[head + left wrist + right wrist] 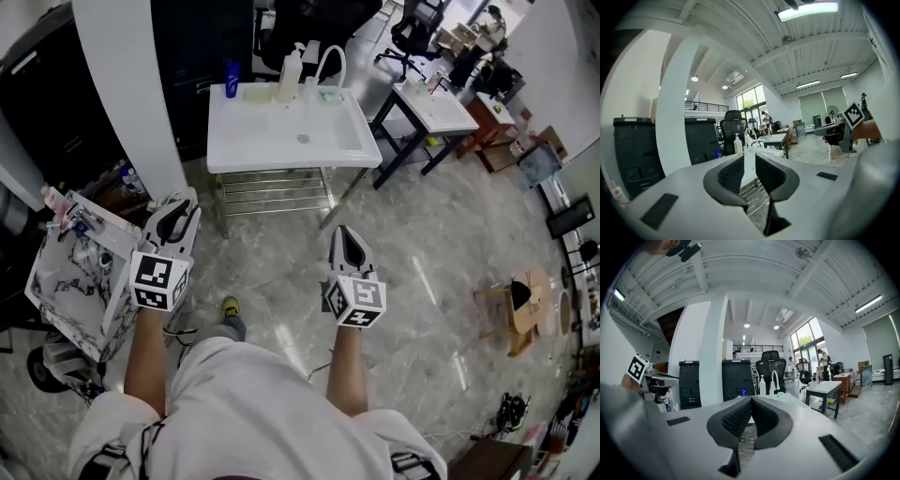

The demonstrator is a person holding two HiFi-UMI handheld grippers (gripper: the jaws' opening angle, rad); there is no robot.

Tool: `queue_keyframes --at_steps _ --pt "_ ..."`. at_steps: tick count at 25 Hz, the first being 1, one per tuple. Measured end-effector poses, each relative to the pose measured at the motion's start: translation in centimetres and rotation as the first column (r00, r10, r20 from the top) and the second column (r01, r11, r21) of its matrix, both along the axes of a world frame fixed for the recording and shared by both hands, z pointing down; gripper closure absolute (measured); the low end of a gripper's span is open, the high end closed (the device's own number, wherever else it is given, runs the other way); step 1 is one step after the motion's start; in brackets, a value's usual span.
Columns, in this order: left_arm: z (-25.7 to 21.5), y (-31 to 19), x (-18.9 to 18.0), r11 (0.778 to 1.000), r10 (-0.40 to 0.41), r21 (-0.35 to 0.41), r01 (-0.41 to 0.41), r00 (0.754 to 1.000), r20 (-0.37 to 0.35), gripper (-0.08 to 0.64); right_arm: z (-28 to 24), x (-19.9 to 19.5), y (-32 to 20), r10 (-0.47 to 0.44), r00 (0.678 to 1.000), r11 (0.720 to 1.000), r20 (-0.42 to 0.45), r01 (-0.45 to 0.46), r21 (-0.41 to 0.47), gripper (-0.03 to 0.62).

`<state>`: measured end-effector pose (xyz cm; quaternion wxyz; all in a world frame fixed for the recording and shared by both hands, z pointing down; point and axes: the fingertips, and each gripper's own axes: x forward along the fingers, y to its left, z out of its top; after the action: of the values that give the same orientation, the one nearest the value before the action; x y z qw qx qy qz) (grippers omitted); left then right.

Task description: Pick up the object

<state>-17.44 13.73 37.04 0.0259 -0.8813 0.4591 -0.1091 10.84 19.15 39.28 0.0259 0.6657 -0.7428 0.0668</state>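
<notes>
Ahead of me stands a white sink table (272, 141) with a blue bottle (232, 80), a white pump bottle (291, 73) and an arched white faucet (330, 61) along its back edge. Both grippers hang in the air over the floor, well short of the table. My left gripper (179, 206) is open by a narrow gap with nothing in it; through that gap in the left gripper view (749, 161) the table's edge shows, with the pump bottle (738, 144) above. My right gripper (346, 232) is shut and empty, its pads (740, 416) meeting at the tips.
A marble-topped cart (70, 272) with small items stands close at my left. A white pillar (131, 94) and black cabinets (37, 103) rise behind it. A desk (433, 108) and an office chair (412, 33) are at the back right, a wooden stool (517, 309) at the right.
</notes>
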Motion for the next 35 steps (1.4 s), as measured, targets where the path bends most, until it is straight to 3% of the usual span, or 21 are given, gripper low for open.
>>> queue_keyframes --at_steps 8,19,29,35 --pt "0.5 -12.3 -2.1 1.0 0.009 -0.028 -0.009 1.0 -0.017 0.493 -0.5 -1.1 -11.8 0.039 0.999 0.999 -0.003 -0.039 -0.003 0.584" --pt "2.2 -21.1 -3.2 0.998 0.014 -0.057 -0.017 0.999 -0.041 0.494 0.7 -2.0 -20.9 0.051 0.999 0.998 0.003 -0.051 -0.021 0.584" --pt "4.4 -30.7 1.7 0.996 0.019 -0.092 -0.02 1.0 -0.014 0.494 3.1 2.3 -30.8 0.042 0.998 0.999 0.05 -0.04 -0.035 0.584" --pt "6.3 -38.9 5.9 0.991 -0.025 -0.129 0.026 1.0 0.009 0.493 4.8 7.4 -40.5 0.013 0.999 0.998 0.051 -0.01 -0.056 0.584"
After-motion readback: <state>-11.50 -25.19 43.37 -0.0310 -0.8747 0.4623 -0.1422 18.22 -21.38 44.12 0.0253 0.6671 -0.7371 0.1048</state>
